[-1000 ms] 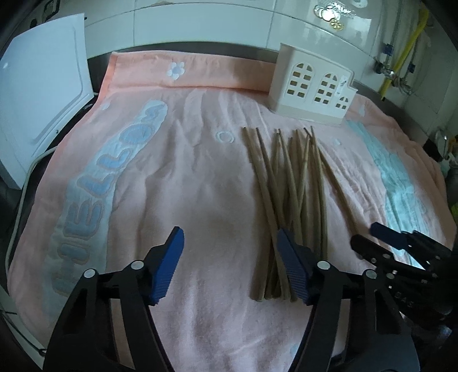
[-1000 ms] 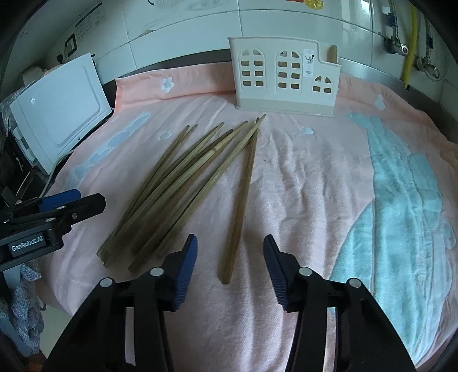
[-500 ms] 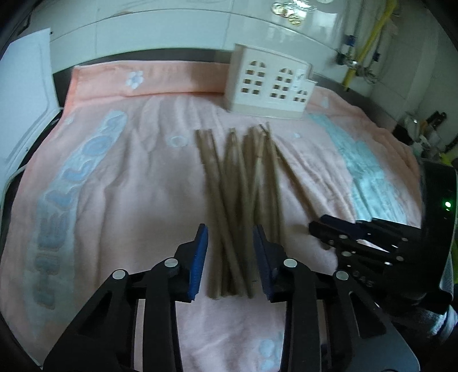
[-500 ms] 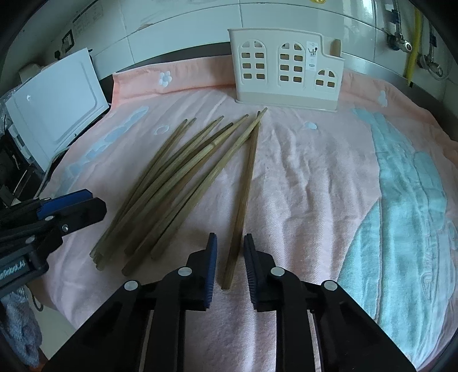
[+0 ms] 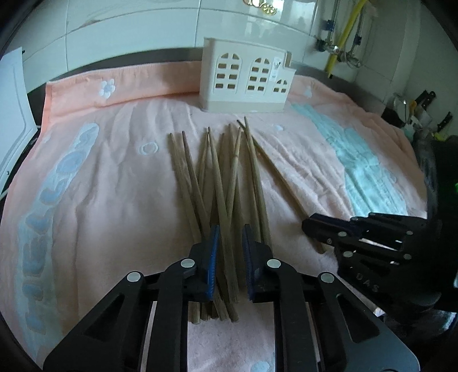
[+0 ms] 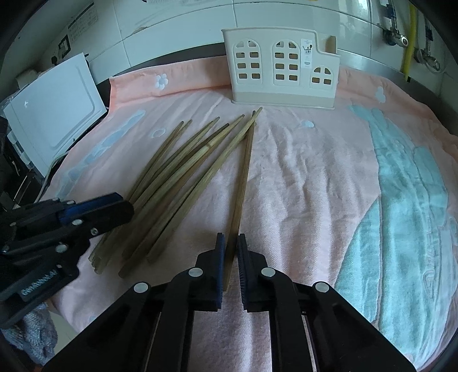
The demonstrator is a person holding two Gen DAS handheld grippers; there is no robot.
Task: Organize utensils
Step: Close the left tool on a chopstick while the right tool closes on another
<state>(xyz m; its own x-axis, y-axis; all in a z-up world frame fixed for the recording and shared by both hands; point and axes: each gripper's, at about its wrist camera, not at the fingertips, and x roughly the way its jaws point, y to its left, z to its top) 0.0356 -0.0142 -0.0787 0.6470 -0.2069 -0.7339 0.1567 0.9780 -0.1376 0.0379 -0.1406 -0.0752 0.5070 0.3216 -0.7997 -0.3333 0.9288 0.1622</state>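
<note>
A loose bundle of wooden chopsticks lies fanned out on a pink towel patterned in pale blue, their thin tips pointing toward a cream utensil holder with arched window cutouts that stands upright at the far side of the towel, apart from the sticks. One single chopstick lies at the right edge of the fan, its far tip touching the others and its near end splayed away from them. The right gripper has its blue-padded jaws drawn nearly together around the near end of that single chopstick, the pads close against its sides and only a thin slit left; the stick still lies along the towel. The left gripper reaches down over the near ends of the bundle, its jaws closing with a narrow gap between them in which a few of the middle chopsticks run; whether the pads already press on the sticks cannot be told from either view. In the right wrist view the left gripper's black fingers overlap the left side of the fan. A white board leans at the towel's left edge, and a tiled wall rises behind the holder.
</note>
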